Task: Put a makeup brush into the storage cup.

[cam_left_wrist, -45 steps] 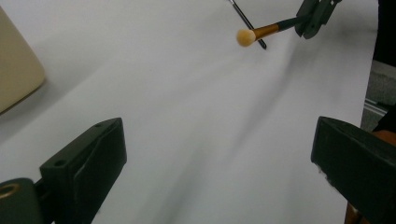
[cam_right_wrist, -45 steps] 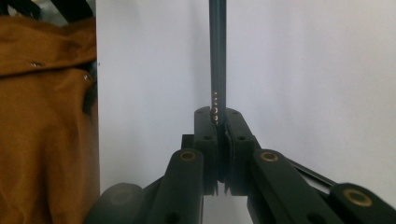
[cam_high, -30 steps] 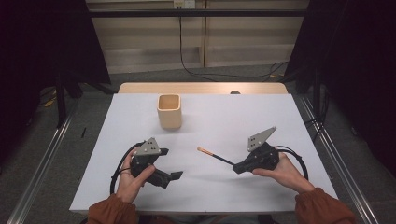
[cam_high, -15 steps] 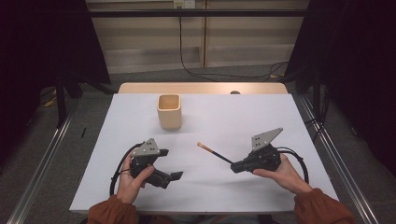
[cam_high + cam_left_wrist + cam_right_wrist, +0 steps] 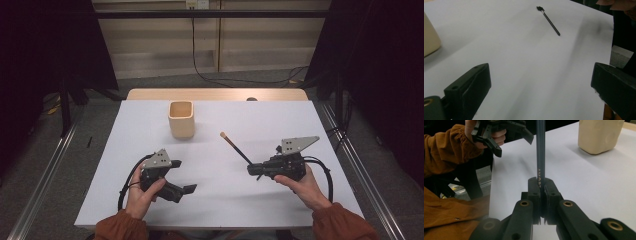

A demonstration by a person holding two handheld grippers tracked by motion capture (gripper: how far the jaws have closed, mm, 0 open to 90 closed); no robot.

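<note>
pencil point(image 5: 540, 150), dark with small gold lettering too fine to read, is clamped at one end between the right gripper's point(image 5: 256, 171) closed jaws and slants up off the white table point(image 5: 300, 120), its tan tip toward the one beige cup point(image 5: 181, 119). the left gripper view shows a second dark stick point(image 5: 549, 20) lying flat. left gripper point(image 5: 184, 176) rests released, jaws wide with nothing between.

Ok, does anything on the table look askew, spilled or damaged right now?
Nothing stands out. The beige cup stands upright on the white table cover, with no spill around it. The right tool is shut on the dark pencil, which sticks out straight from its jaws. The left tool is open, holding nothing.
</note>
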